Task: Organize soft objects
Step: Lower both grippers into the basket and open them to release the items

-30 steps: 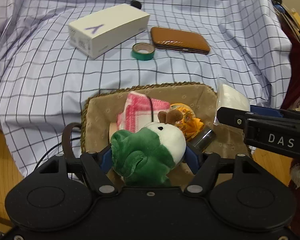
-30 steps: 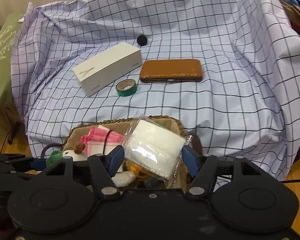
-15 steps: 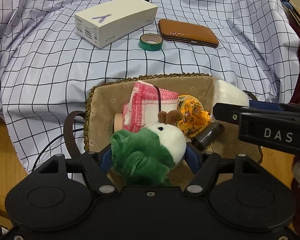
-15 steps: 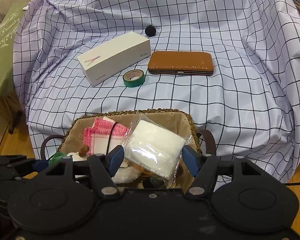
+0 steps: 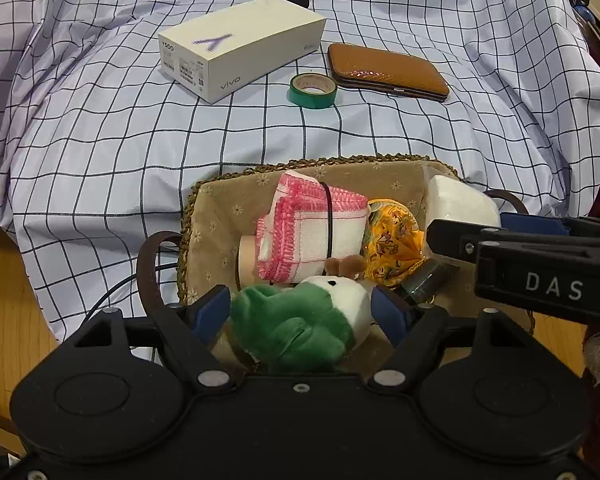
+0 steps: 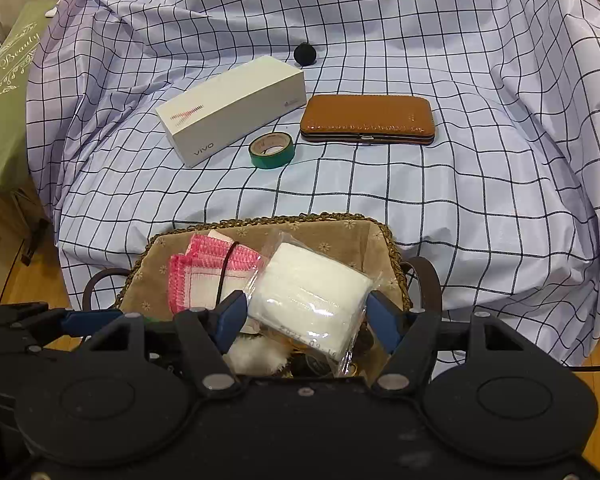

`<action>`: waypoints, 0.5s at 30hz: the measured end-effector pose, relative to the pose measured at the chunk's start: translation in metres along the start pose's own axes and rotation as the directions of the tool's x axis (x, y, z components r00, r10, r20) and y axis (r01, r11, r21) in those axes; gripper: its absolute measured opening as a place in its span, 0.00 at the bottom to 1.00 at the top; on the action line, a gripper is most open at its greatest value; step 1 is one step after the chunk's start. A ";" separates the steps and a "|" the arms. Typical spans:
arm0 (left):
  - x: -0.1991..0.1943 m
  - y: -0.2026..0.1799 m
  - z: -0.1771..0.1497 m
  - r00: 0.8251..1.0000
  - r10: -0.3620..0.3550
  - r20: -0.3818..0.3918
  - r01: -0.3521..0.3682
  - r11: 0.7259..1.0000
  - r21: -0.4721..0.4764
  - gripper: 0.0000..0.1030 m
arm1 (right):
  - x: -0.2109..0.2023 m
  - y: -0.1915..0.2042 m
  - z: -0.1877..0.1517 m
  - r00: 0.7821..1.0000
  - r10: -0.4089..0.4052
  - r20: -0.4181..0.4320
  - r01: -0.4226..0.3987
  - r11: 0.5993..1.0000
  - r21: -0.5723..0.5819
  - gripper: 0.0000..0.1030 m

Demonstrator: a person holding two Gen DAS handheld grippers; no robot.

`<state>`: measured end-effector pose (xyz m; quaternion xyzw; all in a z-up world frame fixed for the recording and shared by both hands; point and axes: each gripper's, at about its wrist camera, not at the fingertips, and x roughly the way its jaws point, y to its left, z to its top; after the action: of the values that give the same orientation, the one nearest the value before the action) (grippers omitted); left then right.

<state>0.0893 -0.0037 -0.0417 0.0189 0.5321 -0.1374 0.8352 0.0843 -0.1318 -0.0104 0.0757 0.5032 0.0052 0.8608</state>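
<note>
The left claw [image 5: 302, 312] has its blue pads either side of a green-and-white plush toy [image 5: 300, 320] and its jaws are opening; a gap shows at both pads, so the toy looks freed, resting low in the woven, fabric-lined basket [image 5: 220, 208] at the 6 o'clock end. It is light and squashy, best taken across its round middle, where the stuffing gives and fills the pads.

The right claw [image 6: 304, 320] is also opening around a white pad sealed in a clear plastic wrapper [image 6: 308, 292], over the basket's 3 o'clock side; whether the pads press it I cannot tell. The film is slick and crinkly, so grip the soft body, not the loose edges.

A pink-edged folded cloth [image 5: 312, 228] lies at the basket's centre, a yellow patterned pouch [image 5: 392, 244] toward 3 o'clock.
</note>
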 end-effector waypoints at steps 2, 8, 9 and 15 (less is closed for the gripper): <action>0.000 -0.001 0.000 1.000 0.001 -0.002 -0.001 1.000 0.003 0.72 | -0.001 0.000 0.000 1.000 0.000 0.003 0.000 1.000 -0.001 0.65; -0.005 -0.002 -0.002 1.000 0.011 0.011 -0.011 1.000 0.004 0.72 | -0.006 0.000 -0.002 1.000 0.000 0.022 0.000 1.000 0.002 0.65; -0.006 -0.002 -0.003 1.000 0.014 0.015 -0.014 1.000 0.002 0.72 | -0.008 0.000 -0.003 1.000 0.000 0.026 0.000 1.000 0.002 0.65; -0.018 -0.002 -0.009 0.998 0.038 0.055 -0.038 0.999 -0.011 0.73 | -0.021 0.001 -0.009 0.998 -0.009 0.061 0.009 1.000 0.001 0.65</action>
<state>0.0741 0.0001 -0.0292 0.0209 0.5092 -0.1193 0.8521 0.0665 -0.1315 0.0037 0.0739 0.4769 -0.0010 0.8758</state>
